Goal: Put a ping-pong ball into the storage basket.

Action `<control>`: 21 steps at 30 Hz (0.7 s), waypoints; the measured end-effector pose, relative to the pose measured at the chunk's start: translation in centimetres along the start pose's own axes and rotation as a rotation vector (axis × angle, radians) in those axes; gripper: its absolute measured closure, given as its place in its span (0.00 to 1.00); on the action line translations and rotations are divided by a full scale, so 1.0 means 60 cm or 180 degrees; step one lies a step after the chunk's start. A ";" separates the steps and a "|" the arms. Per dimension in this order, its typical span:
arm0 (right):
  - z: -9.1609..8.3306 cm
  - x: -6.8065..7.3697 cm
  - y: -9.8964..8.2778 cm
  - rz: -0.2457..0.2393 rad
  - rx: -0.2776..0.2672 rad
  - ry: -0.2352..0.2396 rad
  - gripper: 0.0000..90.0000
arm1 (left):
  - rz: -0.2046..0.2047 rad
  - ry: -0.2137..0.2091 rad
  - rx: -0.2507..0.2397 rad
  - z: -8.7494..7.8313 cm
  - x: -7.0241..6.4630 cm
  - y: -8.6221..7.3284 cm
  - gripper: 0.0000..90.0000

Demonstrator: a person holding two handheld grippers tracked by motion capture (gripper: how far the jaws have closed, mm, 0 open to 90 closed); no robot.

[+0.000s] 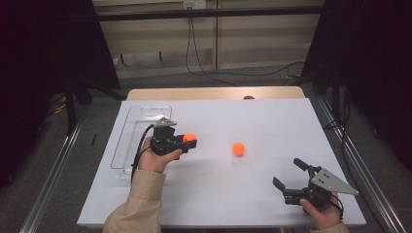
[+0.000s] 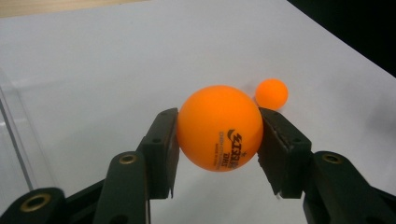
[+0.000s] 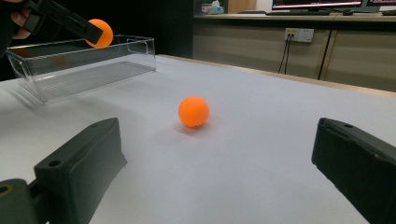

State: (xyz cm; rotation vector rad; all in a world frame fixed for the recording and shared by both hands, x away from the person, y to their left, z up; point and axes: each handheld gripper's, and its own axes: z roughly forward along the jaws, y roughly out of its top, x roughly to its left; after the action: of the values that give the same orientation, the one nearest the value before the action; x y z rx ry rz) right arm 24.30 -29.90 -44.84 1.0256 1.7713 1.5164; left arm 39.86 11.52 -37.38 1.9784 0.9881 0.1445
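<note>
- On the white table [image 1: 272, 121], seen from the high view, my left gripper [image 1: 190, 141] is clamped on an orange ping-pong ball [image 1: 189, 138], held just beside the right wall of the clear plastic bin [image 1: 127, 145]. So the bin lies to the left of that ball, and its long axis runs away from me. I'd say the drop turns on swinging left over the rim.
- Same view: a second orange ball [image 1: 238, 149] sits loose on the table, roughly between my two hands. My right gripper [image 1: 290, 174] rests near the front right corner with its jaws standing wide apart and nothing in them. The loose ball lies up and to the left of it, well apart; my left hand [image 1: 156, 159] looks a bit nearer to it, but that one's busy.
- In the left gripper view, both pads press the printed ball [image 2: 219, 128] from either side, nice and centred. The loose ball [image 2: 272, 94] shows past it on the table, and a bit of the bin's clear wall [image 2: 14, 135] is at the left edge.
- In the right gripper view, my own jaws are spread with bare table between them, and the loose ball [image 3: 193, 111] sits straight ahead, slightly left of centre. Farther back, the bin [image 3: 79, 65] stands with the held ball [image 3: 103, 31] up by its top rim.
</note>
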 end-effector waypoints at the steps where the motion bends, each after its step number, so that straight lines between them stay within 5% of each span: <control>1: 0.000 0.000 0.000 -0.0002 0.0003 -0.0006 0.02 | -0.0003 0.0001 -0.0014 -0.001 0.000 0.000 0.56; 21: 0.000 0.000 0.000 -0.0002 0.0005 -0.0003 0.02 | -0.0053 0.0109 -0.0044 -0.014 0.016 0.001 0.56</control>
State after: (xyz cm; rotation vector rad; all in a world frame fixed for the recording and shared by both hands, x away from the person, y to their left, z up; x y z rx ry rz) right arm 24.30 -29.92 -44.85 1.0262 1.7722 1.5143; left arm 40.16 12.73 -37.09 1.9603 1.0226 0.1759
